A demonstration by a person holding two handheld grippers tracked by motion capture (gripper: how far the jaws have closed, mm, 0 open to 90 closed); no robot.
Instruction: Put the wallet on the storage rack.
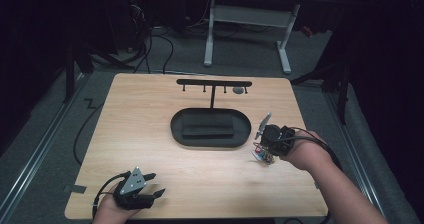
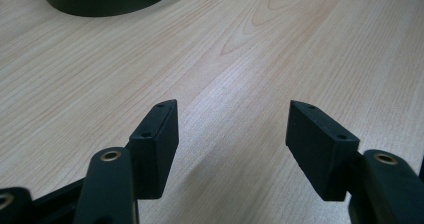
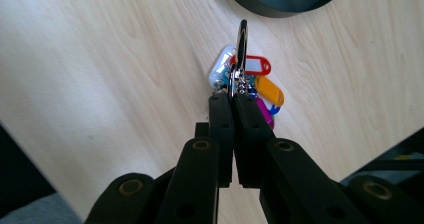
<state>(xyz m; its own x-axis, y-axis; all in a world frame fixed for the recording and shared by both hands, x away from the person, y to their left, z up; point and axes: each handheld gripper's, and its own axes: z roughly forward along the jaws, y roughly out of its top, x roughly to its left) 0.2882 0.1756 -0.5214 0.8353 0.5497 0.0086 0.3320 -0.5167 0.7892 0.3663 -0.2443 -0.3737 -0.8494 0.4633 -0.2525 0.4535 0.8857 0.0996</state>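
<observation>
1. Swinging from a thin hold, the keys could have slipped: the right tongs pinched only the metal ring at their tips, and the coloured tags dangled below it, free to sway.
2. A jerk of the hand would probably have twisted the ring out between the pads, since so little of it sat inside them.
3. If dropped, the bunch would likely have landed on the table near its right edge, or on the rim of the black tray beside it.
4. Hanging the ring on a peg of the rack, which stood toward the far edge behind the tray, looked fiddly; the ring stood edge-on in the right gripper view, so a small misalignment could have made it knock the bar and miss.
5. The right tongs were closed tight on the keys' ring, held above the table between the tray and the right edge.
6. The left tongs were spread wide with nothing between them, resting low by the near left corner, touching no object and well apart from the keys.
</observation>
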